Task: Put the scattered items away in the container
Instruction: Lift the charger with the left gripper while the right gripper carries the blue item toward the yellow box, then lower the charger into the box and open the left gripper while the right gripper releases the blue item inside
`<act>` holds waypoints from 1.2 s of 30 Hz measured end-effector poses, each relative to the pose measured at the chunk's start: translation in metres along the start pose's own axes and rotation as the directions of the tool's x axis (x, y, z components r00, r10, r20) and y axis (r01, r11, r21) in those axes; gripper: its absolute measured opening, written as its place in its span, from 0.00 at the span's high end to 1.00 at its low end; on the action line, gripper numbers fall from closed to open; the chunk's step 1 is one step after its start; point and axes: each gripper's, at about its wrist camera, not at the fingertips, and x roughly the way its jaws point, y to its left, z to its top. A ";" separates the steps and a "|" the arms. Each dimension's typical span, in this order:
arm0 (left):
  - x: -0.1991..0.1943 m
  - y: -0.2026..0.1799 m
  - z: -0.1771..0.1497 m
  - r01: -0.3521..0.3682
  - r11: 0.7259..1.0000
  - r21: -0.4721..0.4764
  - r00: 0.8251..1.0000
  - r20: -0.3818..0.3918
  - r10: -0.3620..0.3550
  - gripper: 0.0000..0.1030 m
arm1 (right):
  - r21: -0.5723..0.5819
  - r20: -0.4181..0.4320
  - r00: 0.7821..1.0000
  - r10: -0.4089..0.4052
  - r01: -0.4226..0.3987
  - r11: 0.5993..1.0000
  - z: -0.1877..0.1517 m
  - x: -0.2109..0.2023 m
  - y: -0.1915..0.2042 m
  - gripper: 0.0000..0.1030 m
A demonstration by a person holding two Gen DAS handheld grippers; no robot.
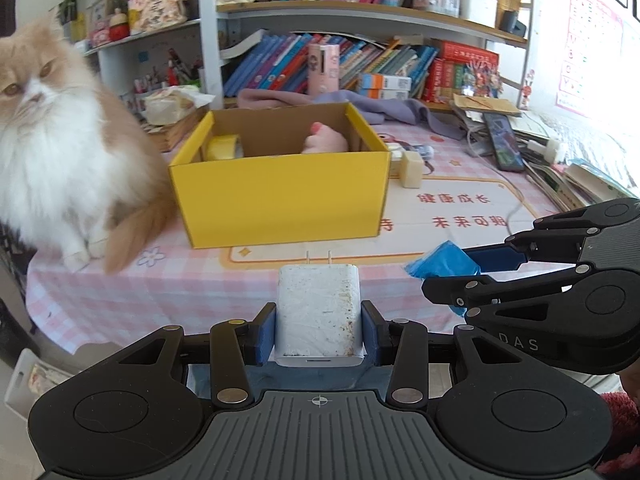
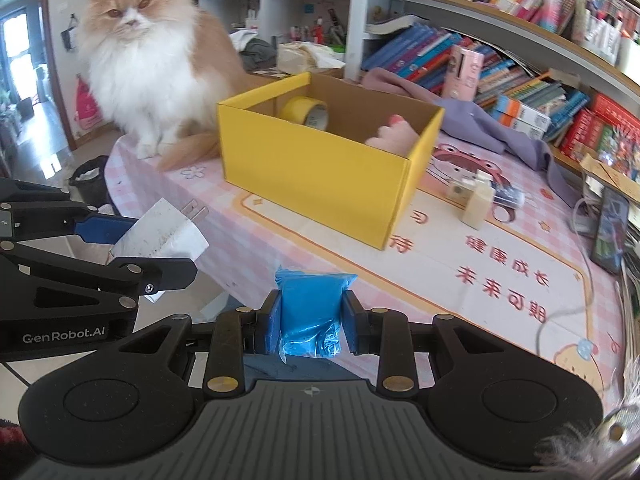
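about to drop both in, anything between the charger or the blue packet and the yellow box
Nothing visible blocks either path. The white charger in the left tongs and the blue packet in the right tongs face bare tablecloth up to the open yellow box. The cat sits beside the box, not in front.

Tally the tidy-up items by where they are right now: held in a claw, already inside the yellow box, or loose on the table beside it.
Held: 2, white wall charger in left claw, blue plastic packet in right claw.
In yellow cardboard box: 2, yellow tape roll, pink soft toy.
Loose beside box: 3, cream block, small beige cube, dark cylinder.
Total: 7
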 end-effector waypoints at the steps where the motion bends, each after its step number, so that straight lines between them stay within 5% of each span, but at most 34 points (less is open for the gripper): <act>1: -0.001 0.002 -0.001 -0.005 1.000 -0.004 1.000 0.001 0.005 0.60 | -0.005 0.002 1.000 0.005 -0.005 1.000 0.002 0.002 0.002 0.72; 22: 0.012 0.032 0.010 -0.046 0.997 -0.064 0.999 0.008 0.046 0.60 | -0.072 0.025 0.998 0.066 -0.064 0.995 0.035 0.034 0.012 0.72; 36: 0.039 0.044 0.110 -0.055 0.998 -0.003 0.984 0.167 0.055 0.60 | -0.104 0.252 0.967 0.029 -0.003 0.995 0.122 0.051 -0.046 0.72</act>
